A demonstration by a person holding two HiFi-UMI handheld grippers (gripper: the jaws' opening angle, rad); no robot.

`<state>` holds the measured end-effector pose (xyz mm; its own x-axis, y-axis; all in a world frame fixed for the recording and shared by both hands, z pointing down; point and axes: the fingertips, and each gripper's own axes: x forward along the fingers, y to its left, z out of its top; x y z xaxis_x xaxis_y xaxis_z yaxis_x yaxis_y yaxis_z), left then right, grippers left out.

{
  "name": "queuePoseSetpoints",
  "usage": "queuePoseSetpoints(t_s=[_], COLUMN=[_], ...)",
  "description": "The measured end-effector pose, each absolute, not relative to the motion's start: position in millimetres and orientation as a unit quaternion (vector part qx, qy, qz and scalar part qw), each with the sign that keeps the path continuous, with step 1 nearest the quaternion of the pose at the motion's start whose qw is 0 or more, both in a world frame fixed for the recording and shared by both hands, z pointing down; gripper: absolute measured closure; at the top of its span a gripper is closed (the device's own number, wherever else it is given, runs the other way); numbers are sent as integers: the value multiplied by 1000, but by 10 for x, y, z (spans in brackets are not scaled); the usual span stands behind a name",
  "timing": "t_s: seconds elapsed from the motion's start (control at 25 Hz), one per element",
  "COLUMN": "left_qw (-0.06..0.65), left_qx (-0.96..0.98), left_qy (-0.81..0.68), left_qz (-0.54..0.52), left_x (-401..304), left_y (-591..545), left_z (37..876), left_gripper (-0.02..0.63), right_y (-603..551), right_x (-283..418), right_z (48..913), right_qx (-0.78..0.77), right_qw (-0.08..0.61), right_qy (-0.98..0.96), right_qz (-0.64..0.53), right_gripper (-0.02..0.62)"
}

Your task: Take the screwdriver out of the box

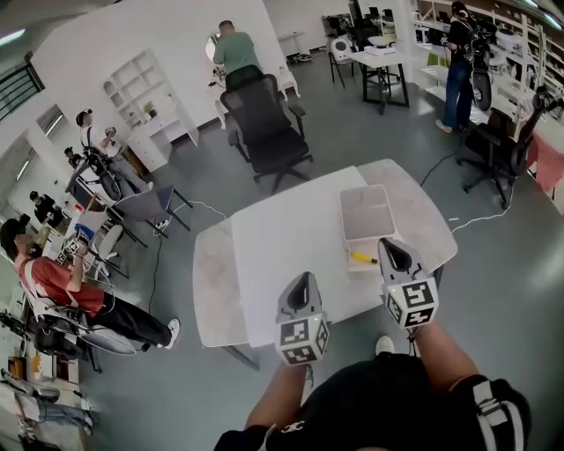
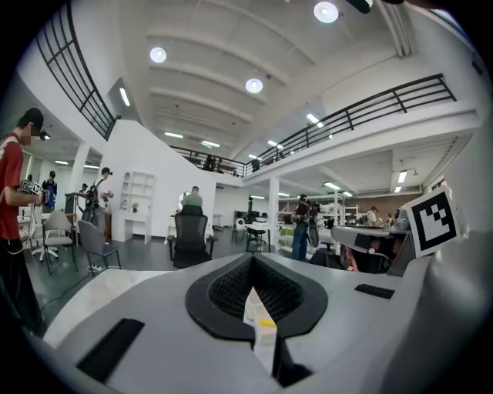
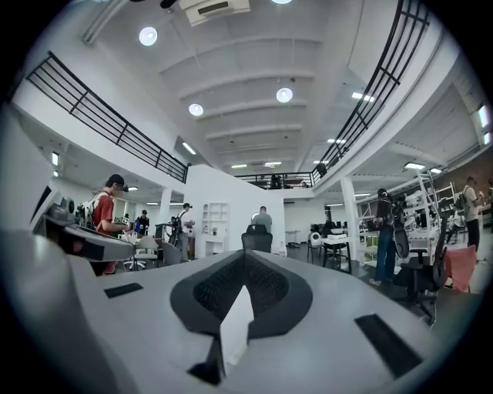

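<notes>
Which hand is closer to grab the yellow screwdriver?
Right. The right tongs hover just beside the yellow screwdriver in the box; the left tongs are farther off.

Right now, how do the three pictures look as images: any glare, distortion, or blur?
Head view: even light, mild wide-angle bending, the screwdriver in the box small but clear. Left gripper view: strong fisheye, dark corners, ceiling lamps blown out, the near left gripper soft. Right gripper view: the same fisheye and lamp glare; right gripper soft too.
</notes>
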<state>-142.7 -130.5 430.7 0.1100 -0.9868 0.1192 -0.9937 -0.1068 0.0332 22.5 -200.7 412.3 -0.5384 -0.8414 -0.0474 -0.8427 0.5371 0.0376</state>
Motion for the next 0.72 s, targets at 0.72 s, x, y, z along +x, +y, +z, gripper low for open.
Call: queuePoseSetpoints(t_s=[0.72], left_qw=[94], left_qx=[720], left_qy=[-686], left_qz=[44], left_x=[-996], left_y=[-3099], left_z=[4402], left_gripper=[592], right_y=[-3777], right_x=[417], right_z=[4261], right_qx=[-401], right_qw=[-27], right_qy=[916], right_qz=[-1], right_gripper=[583])
